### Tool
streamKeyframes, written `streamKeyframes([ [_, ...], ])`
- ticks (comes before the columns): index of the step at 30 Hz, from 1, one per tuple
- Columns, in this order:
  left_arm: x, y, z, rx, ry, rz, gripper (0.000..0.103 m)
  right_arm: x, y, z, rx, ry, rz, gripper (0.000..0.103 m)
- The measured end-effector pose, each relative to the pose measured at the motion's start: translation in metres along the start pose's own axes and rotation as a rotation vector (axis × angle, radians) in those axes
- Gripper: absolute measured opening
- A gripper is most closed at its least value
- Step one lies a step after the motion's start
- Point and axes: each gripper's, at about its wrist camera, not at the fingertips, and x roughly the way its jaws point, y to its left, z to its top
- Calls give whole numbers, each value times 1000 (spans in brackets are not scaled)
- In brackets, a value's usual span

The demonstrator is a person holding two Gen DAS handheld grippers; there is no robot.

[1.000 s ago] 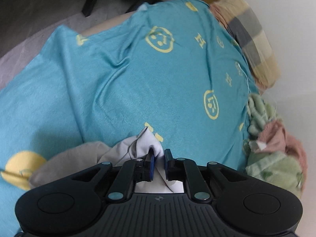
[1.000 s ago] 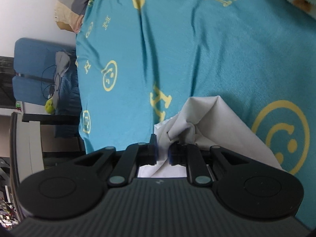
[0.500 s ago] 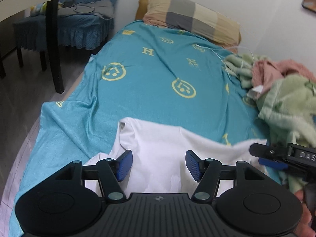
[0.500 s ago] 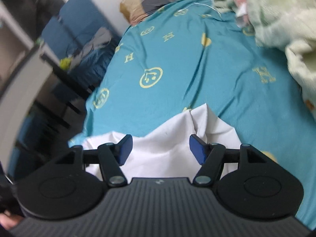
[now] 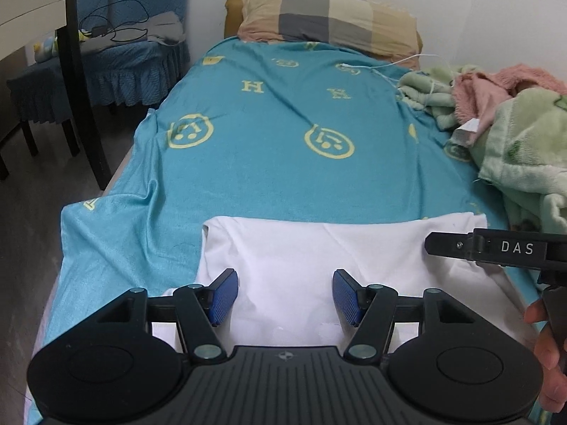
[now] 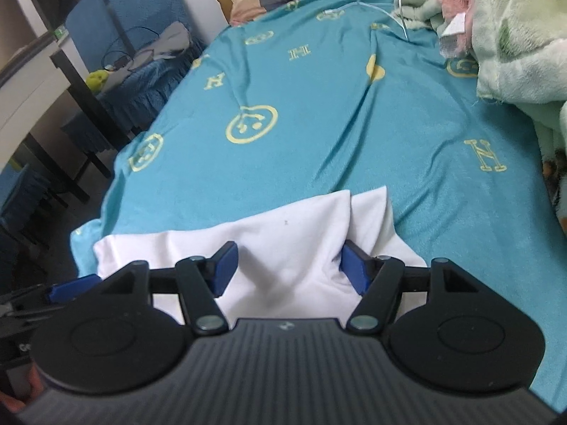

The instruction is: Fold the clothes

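Fold just laid: white garment [image 5: 312, 265] flat on teal bedsheet [image 5: 283, 148] near bed foot. Left gripper [image 5: 285, 295], right gripper [image 6: 287, 265] jaws wide apart, holding nothing. Next likely: regrip edge for second fold.

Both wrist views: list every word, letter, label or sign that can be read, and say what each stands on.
"DAS": white letters on the black arm of the right gripper, seen in the left wrist view.
"H": yellow letters printed across the teal bedsheet, among round yellow face emblems.
White tag on the pink and green blankets: no print readable.
Small round emblem on each gripper body: too small to read.
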Motion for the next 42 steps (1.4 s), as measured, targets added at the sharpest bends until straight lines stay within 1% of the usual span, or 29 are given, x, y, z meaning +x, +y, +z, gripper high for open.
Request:
streamKeyframes([
  [4,-29,-9,-5,30,-45,5,62,-32,6,-8,-3,-26,22,66],
  [7,-53,-13,-15,22,-70,-5,64,-58,16,-19,-49,-41,15,66],
  [9,-66,-15,-24,27,-71,-10,64,-72,22,-28,-79,-47,13,66],
  [12,-78,-20,-38,49,-68,4,64,-86,25,-42,-86,-40,3,65],
  [15,-80,-22,-47,54,-51,25,65,-88,29,-55,-104,-18,-12,65],
  [17,-75,-22,-52,58,-33,52,66,-81,30,-60,-121,7,-26,65],
  [20,-58,-20,-58,78,26,76,67,-67,30,-64,-134,56,-42,66],
  [22,-49,-18,-61,75,54,76,68,-60,30,-67,-139,77,-45,67],
  [25,-52,-17,-60,67,57,71,68,-57,31,-69,-137,84,-43,67],
  [27,-62,-14,-56,11,61,22,69,-58,30,-69,-128,83,-38,67],
  [29,-77,-7,-52,-87,56,-83,77,-59,28,-68,-114,82,-31,66],
  [31,-88,2,-52,-210,76,-186,79,-60,27,-68,-105,79,-27,66],
  [33,-89,10,-60,-328,142,-265,79,-60,26,-66,-96,78,-24,67],
  [36,-74,26,-76,-507,243,-346,78,-60,25,-64,-72,76,-19,67],
  [38,-58,37,-89,-624,300,-365,78,-62,26,-63,-69,69,-14,67],
  [40,-40,47,-100,-725,349,-365,78,-62,27,-63,-67,66,-13,67],
  [41,-32,51,-105,-772,363,-362,76,-62,27,-63,-66,66,-13,67],
  [42,-30,55,-108,-808,349,-363,75,-62,26,-63,-63,65,-12,67],
])
